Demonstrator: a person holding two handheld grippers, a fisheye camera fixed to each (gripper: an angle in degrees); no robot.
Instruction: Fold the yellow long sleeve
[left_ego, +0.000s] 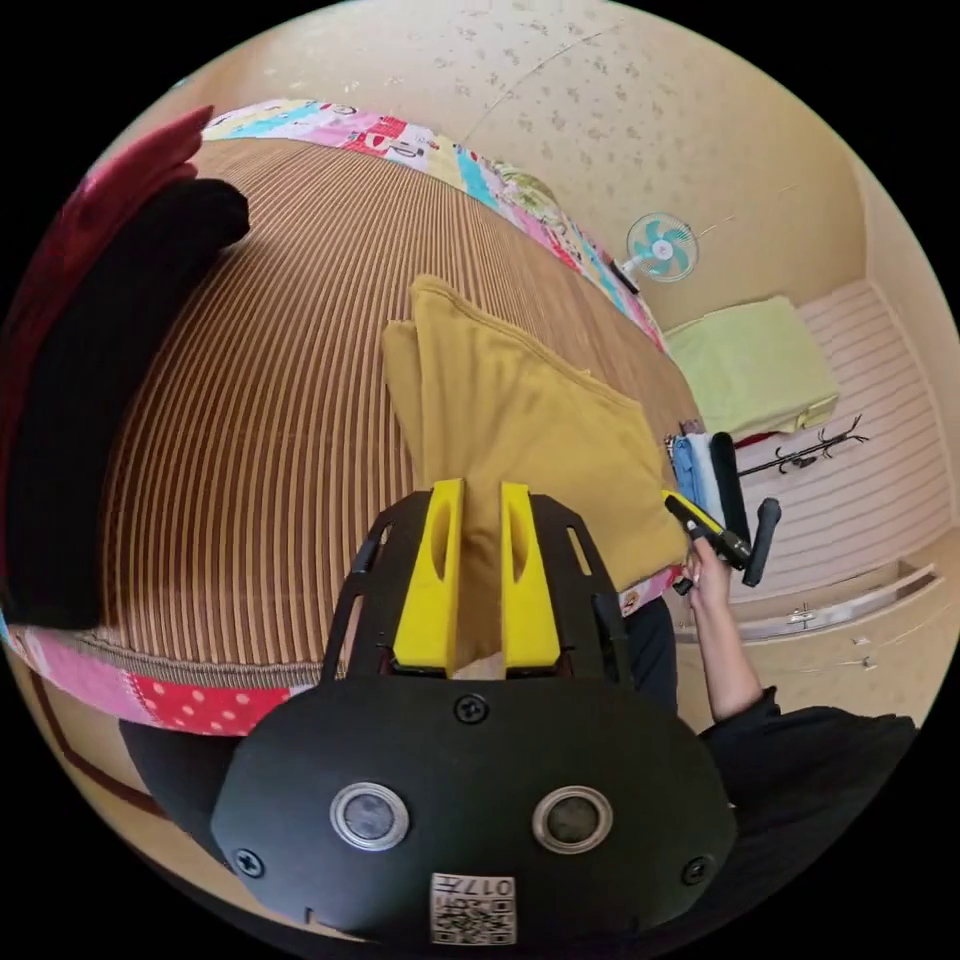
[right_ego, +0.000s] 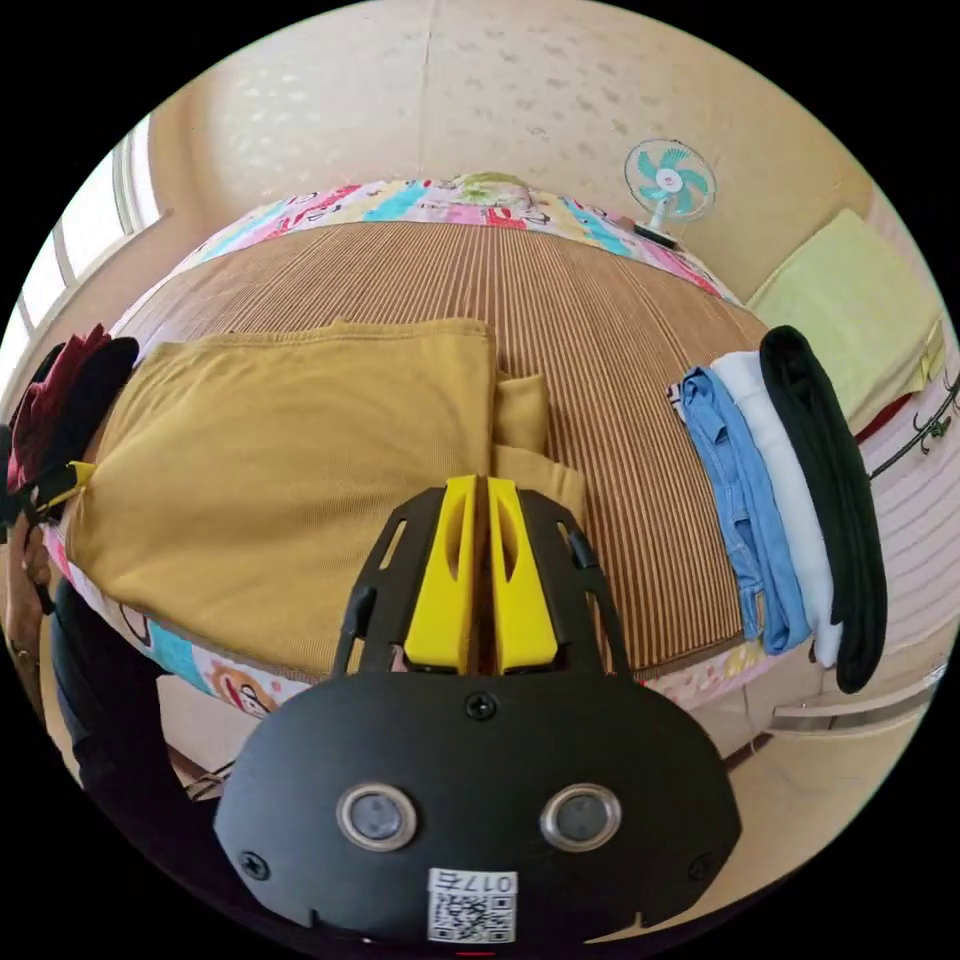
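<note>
two grippers are working one big striped mat (right_ego: 600, 330) on a bed, and it's serving as the folding surface, so everything's lying flat on it. the yellow long sleeve (right_ego: 290, 460) is sitting at the near edge, already folded into a rough rectangle with a sleeve bit poking out by the right side, probably kept close so the person isn't reaching far. the stack of folded clothes (right_ego: 780, 500) (blue, white, black) is parked well apart at the far right edge, looks like the done pile to me. the left gripper (left_ego: 480, 560) is clamping cloth between its yellow jaws, pinching one near corner. the right gripper (right_ego: 480, 560) is closing its jaws almost together at the other near corner, though i can't tell if fabric's actually in there. my guess is they're lining up another fold.
</note>
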